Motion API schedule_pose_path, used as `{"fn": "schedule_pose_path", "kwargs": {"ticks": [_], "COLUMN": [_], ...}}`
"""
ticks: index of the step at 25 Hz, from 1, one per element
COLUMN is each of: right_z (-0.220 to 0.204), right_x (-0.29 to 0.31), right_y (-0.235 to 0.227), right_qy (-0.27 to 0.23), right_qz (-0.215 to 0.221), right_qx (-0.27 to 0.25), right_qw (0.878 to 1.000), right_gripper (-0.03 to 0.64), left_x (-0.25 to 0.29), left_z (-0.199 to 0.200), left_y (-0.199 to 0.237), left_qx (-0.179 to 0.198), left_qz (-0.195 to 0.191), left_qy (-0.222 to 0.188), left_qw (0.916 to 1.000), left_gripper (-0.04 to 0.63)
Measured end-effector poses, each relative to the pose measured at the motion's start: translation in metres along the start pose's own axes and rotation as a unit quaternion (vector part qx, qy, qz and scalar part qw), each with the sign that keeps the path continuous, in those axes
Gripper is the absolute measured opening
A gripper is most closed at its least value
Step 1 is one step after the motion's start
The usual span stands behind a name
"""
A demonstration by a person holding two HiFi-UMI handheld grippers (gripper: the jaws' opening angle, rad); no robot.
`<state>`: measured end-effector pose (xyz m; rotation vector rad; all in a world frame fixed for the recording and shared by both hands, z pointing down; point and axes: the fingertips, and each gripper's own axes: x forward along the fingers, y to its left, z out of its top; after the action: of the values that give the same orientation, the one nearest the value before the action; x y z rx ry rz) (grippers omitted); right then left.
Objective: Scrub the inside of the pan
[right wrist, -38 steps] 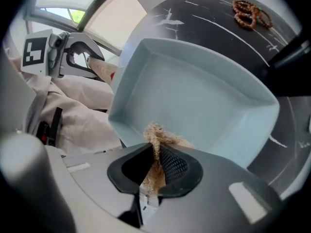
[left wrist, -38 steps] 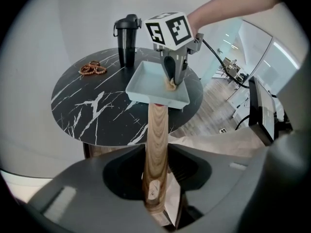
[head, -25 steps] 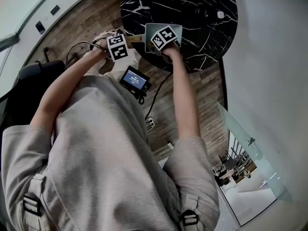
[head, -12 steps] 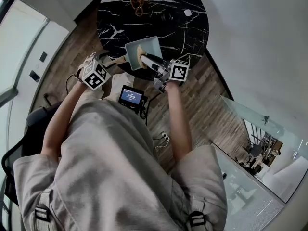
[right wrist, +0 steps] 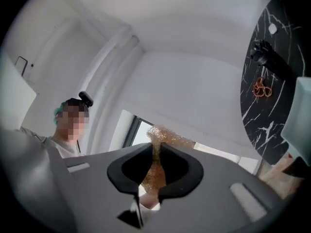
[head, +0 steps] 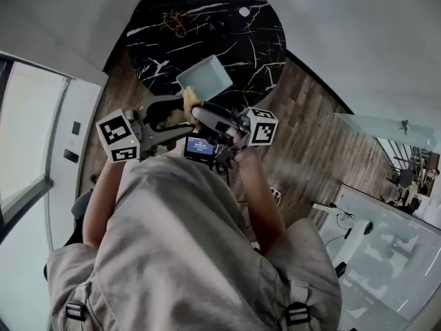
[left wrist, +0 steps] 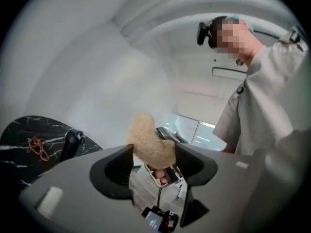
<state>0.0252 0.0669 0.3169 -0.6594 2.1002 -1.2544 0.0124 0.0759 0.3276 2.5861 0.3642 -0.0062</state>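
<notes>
The pale blue square pan point(head: 204, 76) rests at the near edge of the round black marble table point(head: 227, 40); its side shows in the right gripper view point(right wrist: 301, 115). Both grippers are held up in front of the person, tips facing each other, clear of the pan. My right gripper point(head: 198, 110) point(right wrist: 156, 147) is shut on a tan scrubbing sponge point(head: 189, 101) point(right wrist: 155, 171). My left gripper point(head: 183, 116) point(left wrist: 154, 154) has just been opening and stands wide. The sponge point(left wrist: 148, 140) sits in the gap between its jaws, and they do not press on it.
A rust-coloured tangle point(head: 176, 21), a small white thing point(head: 244, 12) and a black cylinder point(left wrist: 73, 142) lie on the table. A small device with a lit screen point(head: 201, 145) is below the grippers. Wooden floor point(head: 310, 143) surrounds the table; glass panels stand at the right.
Both grippers have risen from the pan toward the camera and turned to face each other. The right one lifted the sponge out of the pan. The left one came away from the pan's handle side.
</notes>
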Motion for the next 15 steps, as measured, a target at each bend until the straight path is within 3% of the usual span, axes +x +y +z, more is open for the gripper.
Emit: {"fn": "schedule_pose_path", "kwargs": {"ticks": [3, 8, 12, 15], "right_z": [-0.008, -0.022, -0.026, -0.03], "right_x": [-0.002, -0.005, -0.013, -0.018], "right_y": [0.009, 0.024, 0.031, 0.032], "right_qy": [-0.026, -0.066, -0.08, -0.073], "right_qz": [0.021, 0.05, 0.032, 0.02], "right_qx": [0.018, 0.049, 0.023, 0.008], "right_qw": [0.999, 0.995, 0.996, 0.997], "right_gripper": [0.064, 0.061, 0.057, 0.055], "left_x": [-0.003, -0.008, -0.009, -0.007], "left_z": [0.0, -0.001, -0.008, -0.014], "left_y": [-0.013, -0.033, -0.036, -0.039], "left_qx": [-0.036, -0.044, -0.06, -0.072], "left_qz": [-0.029, -0.049, -0.035, -0.03], "left_qy": [-0.026, -0.042, -0.027, -0.028], "left_qw": [0.9986, 0.997, 0.9973, 0.9966], "left_gripper": [0.23, 0.184, 0.098, 0.082]}}
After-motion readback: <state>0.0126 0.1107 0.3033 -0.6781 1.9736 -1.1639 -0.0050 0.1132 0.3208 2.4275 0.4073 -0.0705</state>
